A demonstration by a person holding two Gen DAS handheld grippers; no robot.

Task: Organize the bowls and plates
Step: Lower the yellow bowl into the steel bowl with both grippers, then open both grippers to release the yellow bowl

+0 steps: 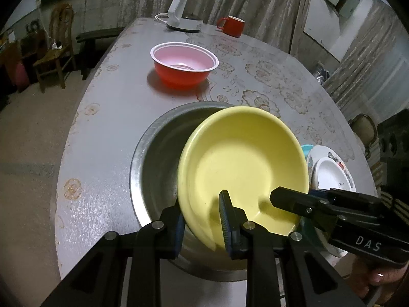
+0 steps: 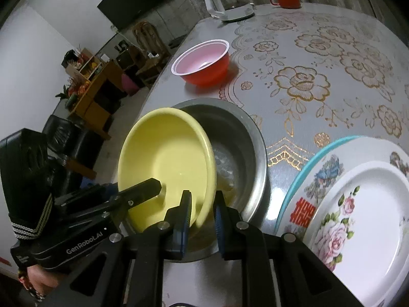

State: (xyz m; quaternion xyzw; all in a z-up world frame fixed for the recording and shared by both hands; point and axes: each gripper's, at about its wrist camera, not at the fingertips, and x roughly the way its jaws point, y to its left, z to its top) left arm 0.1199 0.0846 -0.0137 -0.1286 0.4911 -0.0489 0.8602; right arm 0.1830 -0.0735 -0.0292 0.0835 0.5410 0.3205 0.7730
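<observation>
Both grippers, left (image 1: 204,220) and right (image 2: 203,220), clamp tilted glossy yellow bowl (image 1: 245,158) over steel basin (image 1: 158,153).

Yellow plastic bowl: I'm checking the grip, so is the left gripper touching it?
Touching. In the left wrist view the left gripper has its blue pads either side of the yellow plastic bowl rim, clamping it.

Matt, smooth yellow bowl (image 1: 242,158), plastic-looking. Dull brushed metal basin (image 1: 156,158). Glossy red plastic bowl (image 1: 182,64), pale inside. Glazed floral plates (image 2: 358,204). Shiny printed table covering (image 2: 319,76). Black matt gripper fingers (image 1: 227,220), ribbed pads.
</observation>
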